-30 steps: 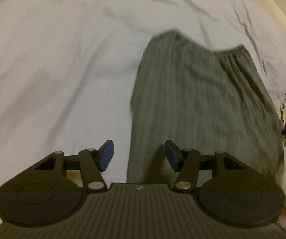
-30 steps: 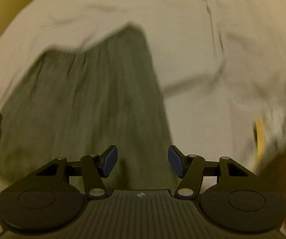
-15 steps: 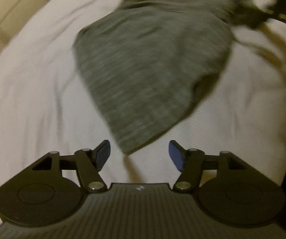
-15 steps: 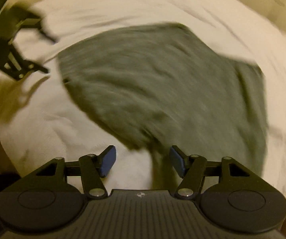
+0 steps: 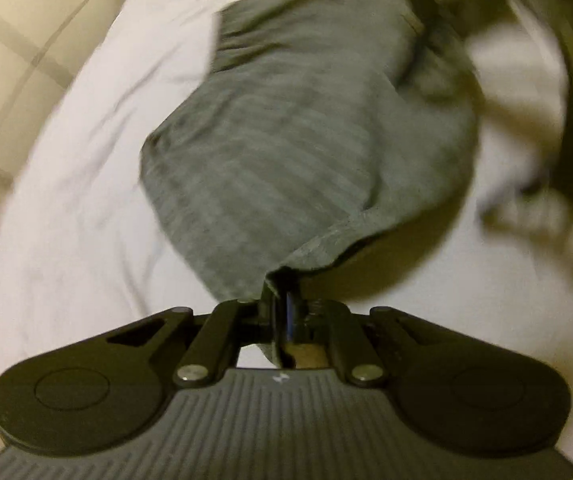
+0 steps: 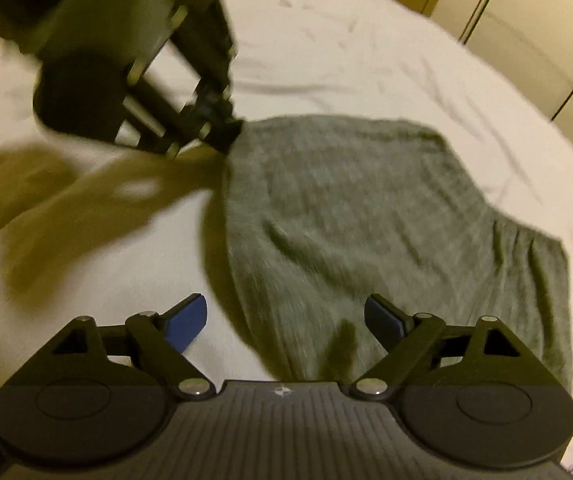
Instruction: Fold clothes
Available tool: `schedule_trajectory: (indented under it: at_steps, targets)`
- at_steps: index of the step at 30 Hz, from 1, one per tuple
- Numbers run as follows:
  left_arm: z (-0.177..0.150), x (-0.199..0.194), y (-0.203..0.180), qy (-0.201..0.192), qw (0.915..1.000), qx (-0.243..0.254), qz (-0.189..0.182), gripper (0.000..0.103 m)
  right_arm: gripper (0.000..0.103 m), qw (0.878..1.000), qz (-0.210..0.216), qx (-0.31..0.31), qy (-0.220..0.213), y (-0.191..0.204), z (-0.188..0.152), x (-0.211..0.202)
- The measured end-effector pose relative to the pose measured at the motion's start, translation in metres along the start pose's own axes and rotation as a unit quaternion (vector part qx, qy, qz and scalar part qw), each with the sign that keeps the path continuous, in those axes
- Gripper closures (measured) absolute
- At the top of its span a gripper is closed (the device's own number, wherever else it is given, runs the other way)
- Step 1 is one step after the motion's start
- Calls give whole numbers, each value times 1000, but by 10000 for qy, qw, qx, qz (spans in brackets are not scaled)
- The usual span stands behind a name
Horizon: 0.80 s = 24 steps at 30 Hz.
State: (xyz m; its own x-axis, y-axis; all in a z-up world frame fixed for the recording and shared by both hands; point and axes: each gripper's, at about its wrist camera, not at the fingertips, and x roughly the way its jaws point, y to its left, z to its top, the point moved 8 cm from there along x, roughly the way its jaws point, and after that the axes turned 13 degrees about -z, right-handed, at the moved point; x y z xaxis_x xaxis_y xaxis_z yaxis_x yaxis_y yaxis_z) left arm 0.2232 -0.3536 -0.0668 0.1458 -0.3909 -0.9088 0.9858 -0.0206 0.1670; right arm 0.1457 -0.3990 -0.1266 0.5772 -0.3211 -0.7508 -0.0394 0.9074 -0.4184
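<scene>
**One corner pinched, the other waiting**

The left gripper [image 5: 286, 312] is pinching a corner of the grey ribbed garment [image 5: 294, 136], its jaws pressed together on the hem with cloth bunching between the blue pads. The right gripper [image 6: 285, 322] is hovering with its jaws spread wide, nothing between them, low over the near edge of the same garment [image 6: 366, 216]. From the right wrist view, the left gripper [image 6: 226, 128] is showing as a dark, blurred shape at the far corner. The garment is lying mostly flat on the white bed sheet [image 6: 346, 40], gathered waistband towards the right, one corner lifting off the sheet.

The risk, judging from here, is a lopsided fold: with only one corner being held, a pull would be dragging the cloth diagonally and rumpling it. The pinch also looks shallow, so the hem could be slipping free under tension.
</scene>
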Motion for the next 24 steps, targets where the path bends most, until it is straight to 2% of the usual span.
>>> schedule_trajectory:
  at_steps: [2, 3, 5, 7, 8, 9, 10, 14, 17, 19, 20, 21, 22, 23, 24]
  targets:
    - [6, -13, 20, -163, 9964, -767, -317, 100, 21, 9993, -323, -204, -59, 7, 3, 9]
    - [7, -18, 28, -208, 9944, -960, -396, 100, 31, 9981, -506, -354, -87, 9, 3, 14]
    - [13, -26, 41, -268, 9923, -1119, -459, 100, 50, 9954, -811, -493, -155, 2, 4, 17]
    - [16, -32, 48, -316, 9920, -1121, -486, 100, 57, 9940, -1007, -389, -161, -14, 4, 15]
    - [16, -33, 47, -337, 9925, -1063, -503, 100, 70, 9948, -976, -279, -80, -24, 1, 13]
    - [16, -35, 45, -349, 9932, -975, -532, 100, 93, 9957, -912, -187, 4, -33, -2, 10]
    - [16, -37, 43, -361, 9938, -887, -561, 100, 103, 9967, -795, -126, 94, -40, -5, 7]
    - [12, -51, 30, -298, 9970, -340, -625, 100, 99, 9995, 224, 65, 225, -56, -8, -25]
    - [-1, -64, 20, -180, 9979, -29, -622, 100, 99, 9924, 1114, 347, 388, -60, -6, -43]
    - [-13, -63, 15, -28, 9980, 16, -635, 100, 93, 9889, 1339, 458, 450, -64, -6, -45]
    - [-20, -59, 13, 58, 9982, -7, -590, 100, 80, 9880, 1371, 532, 480, -66, -6, -42]
    - [-27, -55, 13, 154, 9984, -80, -541, 100, 60, 9870, 1371, 668, 516, -70, -7, -37]
    - [-35, -51, 13, 263, 9982, -231, -487, 97, 51, 9860, 1349, 808, 561, -73, -8, -34]
    - [-42, -47, 14, 373, 9976, -382, -433, 97, 47, 9850, 1301, 948, 621, -75, -13, -35]
    - [-50, -42, 15, 483, 9967, -533, -379, 97, 47, 9837, 1269, 1079, 683, -75, -19, -41]
